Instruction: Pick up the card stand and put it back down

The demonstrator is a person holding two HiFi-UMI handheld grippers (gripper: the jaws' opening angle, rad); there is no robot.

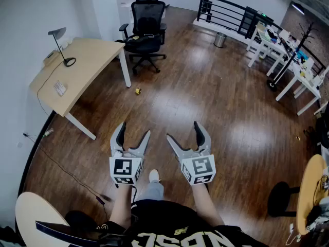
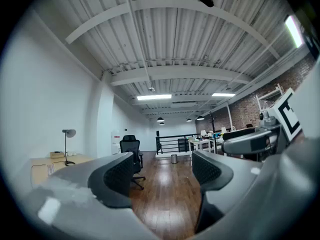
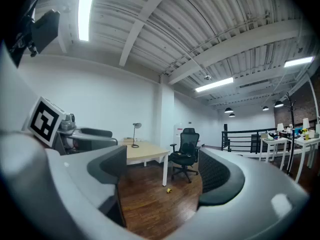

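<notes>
Fingers [image 2: 117, 176] of the left gripper [image 1: 134, 130] and right gripper [image 1: 183, 131] are spread and released, gripping nothing, over the wooden floor [image 1: 205, 86] well apart from the desk [image 1: 97, 55]. A small white card-like thing [image 1: 59, 88] lies on that desk; I cannot tell whether it is the card stand. A lamp [image 1: 57, 33] stands on the desk, and an office chair [image 1: 146, 27] is just beside it.

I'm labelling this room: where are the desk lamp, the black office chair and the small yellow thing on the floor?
desk lamp [image 1: 57, 32]: head view, its shade.
black office chair [image 1: 149, 10]: head view, its backrest.
small yellow thing [image 1: 138, 90]: head view, its middle.
</notes>
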